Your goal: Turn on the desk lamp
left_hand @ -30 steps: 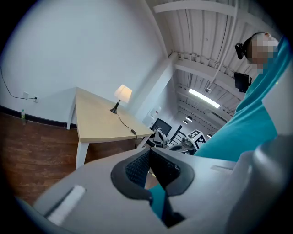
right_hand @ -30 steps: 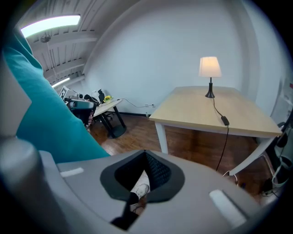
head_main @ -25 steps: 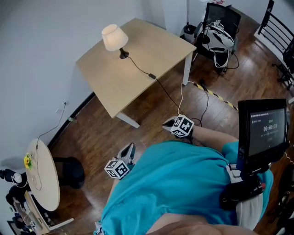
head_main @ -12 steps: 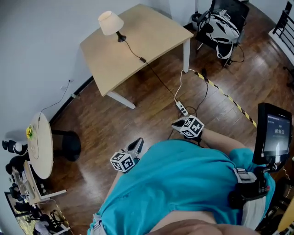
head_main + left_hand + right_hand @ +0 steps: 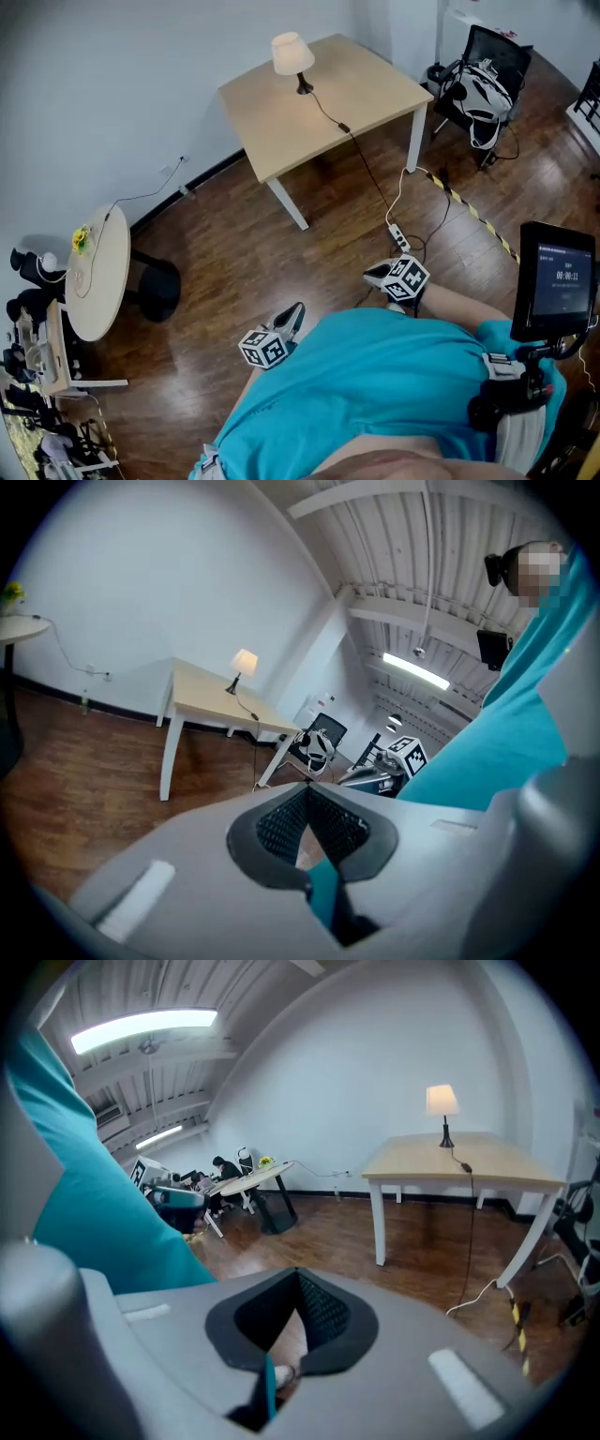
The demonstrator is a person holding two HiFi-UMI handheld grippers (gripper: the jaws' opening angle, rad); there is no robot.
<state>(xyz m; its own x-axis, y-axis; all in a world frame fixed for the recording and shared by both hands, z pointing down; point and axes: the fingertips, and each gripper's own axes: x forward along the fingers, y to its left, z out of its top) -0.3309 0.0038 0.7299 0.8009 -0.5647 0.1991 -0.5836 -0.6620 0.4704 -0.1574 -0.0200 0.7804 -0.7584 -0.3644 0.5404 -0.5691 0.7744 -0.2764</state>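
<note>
The desk lamp (image 5: 292, 53), with a pale shade on a thin dark stem, stands near the far edge of the light wooden desk (image 5: 281, 131); its shade looks bright. A black cord with an inline switch (image 5: 343, 127) trails from it over the desk edge to the floor. Both grippers are held close to the person's teal shirt, far from the desk. My left gripper (image 5: 296, 309) (image 5: 305, 789) is shut and holds nothing. So is my right gripper (image 5: 373, 274) (image 5: 298, 1277). The lamp (image 5: 244, 661) (image 5: 442, 1101) shows small and distant in both gripper views.
A power strip (image 5: 398, 236) lies on the wood floor between me and the desk. A round white table (image 5: 94, 281) and a black stool (image 5: 159, 289) stand at left. An office chair with gear (image 5: 483, 80) and striped floor tape (image 5: 478, 216) are at right.
The head view has swung, so the desk and lamp now sit further right and a little farther off. Both grippers stay shut against the body.
</note>
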